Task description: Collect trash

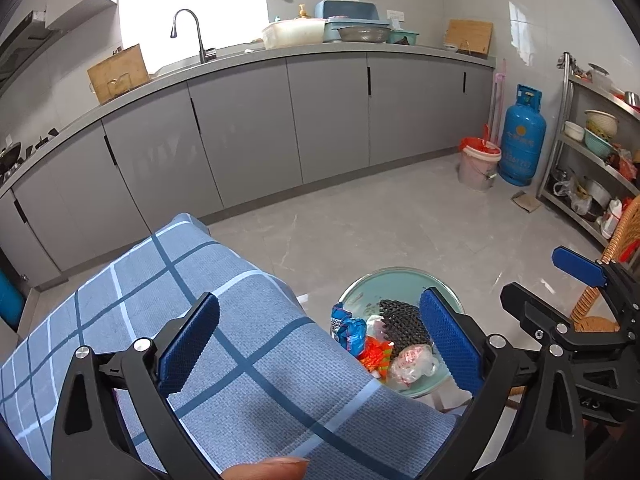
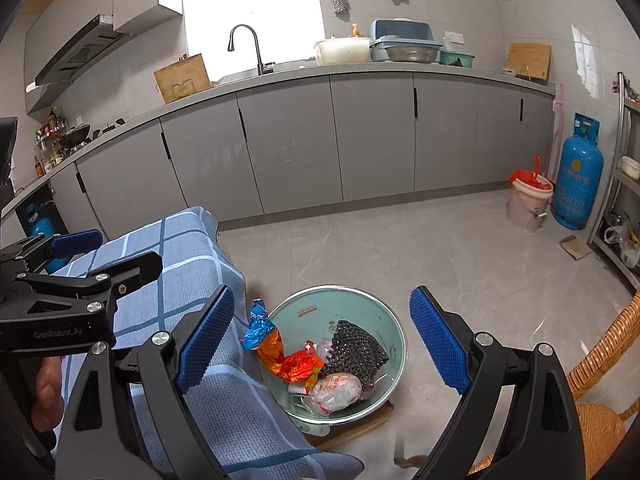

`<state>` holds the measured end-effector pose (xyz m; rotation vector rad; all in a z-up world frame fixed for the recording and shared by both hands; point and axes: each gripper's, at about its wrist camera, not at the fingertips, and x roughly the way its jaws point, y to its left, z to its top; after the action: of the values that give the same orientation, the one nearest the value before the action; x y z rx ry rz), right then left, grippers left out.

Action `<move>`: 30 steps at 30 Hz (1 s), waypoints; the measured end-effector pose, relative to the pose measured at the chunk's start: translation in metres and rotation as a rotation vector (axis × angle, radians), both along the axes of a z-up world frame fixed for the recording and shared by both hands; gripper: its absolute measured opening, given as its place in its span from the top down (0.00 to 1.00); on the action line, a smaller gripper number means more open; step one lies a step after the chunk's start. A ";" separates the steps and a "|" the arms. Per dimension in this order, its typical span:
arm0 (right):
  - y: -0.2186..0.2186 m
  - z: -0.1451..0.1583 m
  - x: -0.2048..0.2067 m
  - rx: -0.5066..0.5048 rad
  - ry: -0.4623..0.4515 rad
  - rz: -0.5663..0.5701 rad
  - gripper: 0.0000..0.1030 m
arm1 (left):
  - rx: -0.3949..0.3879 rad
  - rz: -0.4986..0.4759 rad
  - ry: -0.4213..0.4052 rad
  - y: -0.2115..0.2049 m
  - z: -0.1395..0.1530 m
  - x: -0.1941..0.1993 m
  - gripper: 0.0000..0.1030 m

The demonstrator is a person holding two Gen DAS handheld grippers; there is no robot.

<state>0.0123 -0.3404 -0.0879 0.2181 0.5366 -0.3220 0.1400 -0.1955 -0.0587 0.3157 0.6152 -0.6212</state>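
A pale green bowl [image 2: 356,304] sits low beside the cloth-covered table [image 2: 180,248]. It holds trash: a blue and orange wrapper [image 2: 272,344], a black foam net [image 2: 354,350] and a crumpled clear bag [image 2: 336,392]. My right gripper [image 2: 324,344] is open and empty, hovering over the bowl. My left gripper [image 1: 320,344] is open and empty above the blue checked cloth [image 1: 224,320], with the bowl [image 1: 372,288] and the trash [image 1: 400,344] between its fingers. The right gripper [image 1: 540,284] shows at the right of the left wrist view.
Grey kitchen cabinets [image 2: 360,136] run along the back under a counter with a sink. A pink bucket [image 2: 528,200] and a blue gas cylinder [image 2: 578,176] stand at the far right. A metal shelf [image 1: 592,148] and a wicker chair [image 2: 600,380] are on the right.
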 end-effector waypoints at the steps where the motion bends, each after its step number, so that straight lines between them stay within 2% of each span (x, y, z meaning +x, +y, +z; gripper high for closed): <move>1: 0.000 0.000 0.000 0.001 -0.001 -0.001 0.14 | 0.002 -0.002 -0.004 0.000 0.000 -0.001 0.04; 18: -0.003 -0.003 -0.007 0.007 -0.003 -0.017 0.14 | 0.016 0.012 0.002 -0.002 -0.006 0.002 0.04; 25: -0.005 -0.002 -0.009 0.010 -0.006 -0.024 0.14 | 0.026 0.025 -0.031 0.000 -0.005 -0.001 0.04; 30: -0.005 -0.002 -0.009 0.010 -0.006 -0.025 0.13 | 0.008 0.034 0.015 0.003 -0.005 0.006 0.04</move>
<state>0.0036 -0.3455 -0.0895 0.2356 0.5296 -0.3433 0.1461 -0.1927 -0.0637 0.3082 0.6364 -0.5894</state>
